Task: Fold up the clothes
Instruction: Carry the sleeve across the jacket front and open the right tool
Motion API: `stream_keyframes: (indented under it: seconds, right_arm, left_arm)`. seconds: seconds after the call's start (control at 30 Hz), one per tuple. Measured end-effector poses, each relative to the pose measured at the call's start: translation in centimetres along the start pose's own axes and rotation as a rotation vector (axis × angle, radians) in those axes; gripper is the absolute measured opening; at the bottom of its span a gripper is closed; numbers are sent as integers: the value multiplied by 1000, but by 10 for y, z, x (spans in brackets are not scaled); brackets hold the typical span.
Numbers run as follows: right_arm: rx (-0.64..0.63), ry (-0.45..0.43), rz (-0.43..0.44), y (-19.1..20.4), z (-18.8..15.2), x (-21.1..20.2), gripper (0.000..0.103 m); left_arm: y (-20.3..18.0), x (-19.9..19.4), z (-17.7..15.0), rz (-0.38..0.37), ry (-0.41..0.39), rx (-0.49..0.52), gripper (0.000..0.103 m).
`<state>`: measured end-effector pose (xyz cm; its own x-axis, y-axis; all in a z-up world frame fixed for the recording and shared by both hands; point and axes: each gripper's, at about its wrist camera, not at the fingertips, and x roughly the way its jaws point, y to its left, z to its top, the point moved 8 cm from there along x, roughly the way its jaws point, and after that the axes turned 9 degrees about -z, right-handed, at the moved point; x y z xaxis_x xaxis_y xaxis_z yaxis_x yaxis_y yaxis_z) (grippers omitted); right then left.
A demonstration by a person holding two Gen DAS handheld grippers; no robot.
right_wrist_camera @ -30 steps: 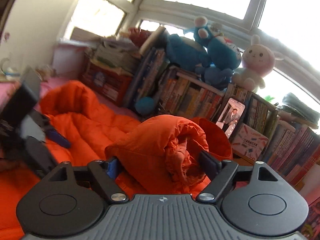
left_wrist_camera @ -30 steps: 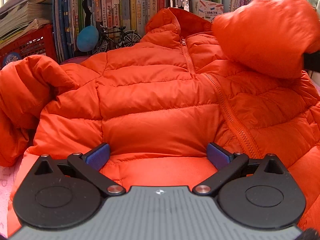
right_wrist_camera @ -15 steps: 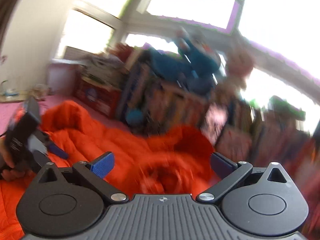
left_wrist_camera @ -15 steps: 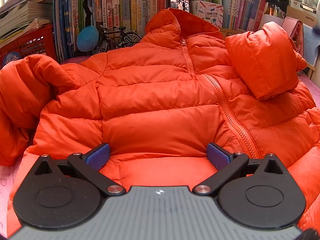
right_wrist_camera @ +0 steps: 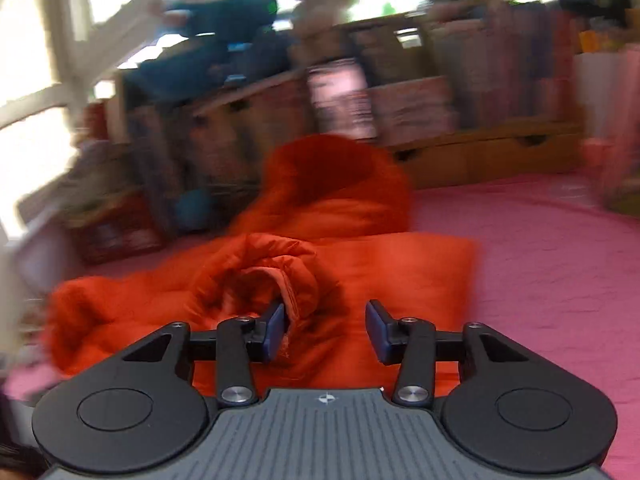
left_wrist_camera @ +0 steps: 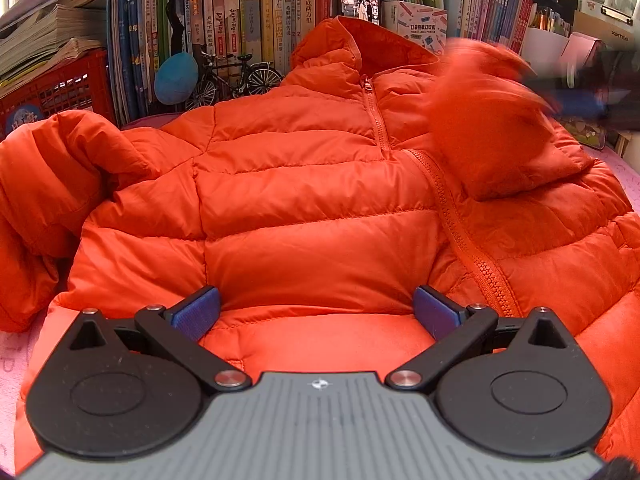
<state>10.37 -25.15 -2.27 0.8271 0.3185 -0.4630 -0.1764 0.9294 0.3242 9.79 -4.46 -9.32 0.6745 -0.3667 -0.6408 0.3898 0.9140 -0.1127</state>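
A lived-in home bedroom or child's study corner. Across the top of the left wrist view runs a crammed row of books, with a red crate of stacked papers at upper left, a model bicycle, and pink bedding below.

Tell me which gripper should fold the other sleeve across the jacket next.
Probably the left gripper: its jaws are open and empty at the jacket hem, with the bunched sleeve on its side. The right gripper is open beside the folded sleeve.
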Motion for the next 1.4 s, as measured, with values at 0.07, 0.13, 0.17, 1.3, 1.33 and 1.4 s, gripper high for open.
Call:
stream_keyframes:
  seconds: [0.07,0.13,0.17,1.3,1.33,1.4]
  right_arm:
    - [5,5,261,33,5,-7,56]
    - [-23,-40,266,40,9,-15,72]
    - [-39,-64,260,42,12,-18,78]
    - [-114,30,-222,-20,-45,47,55]
    - [-115,31,-222,-20,-45,47,56]
    - [-115,32,-223,-20,-45,47,57]
  left_arm:
    - [0,-1,0,-2,0,-2,103]
    - [1,-1,1,-5,2,-6,103]
    - [2,-3,2,-3,6,-8,103]
    - [-16,-35,94,-333,-312,-238,76]
    - [-15,-34,94,-321,-317,-229,70]
    - [-19,-34,92,-274,-312,-168,45]
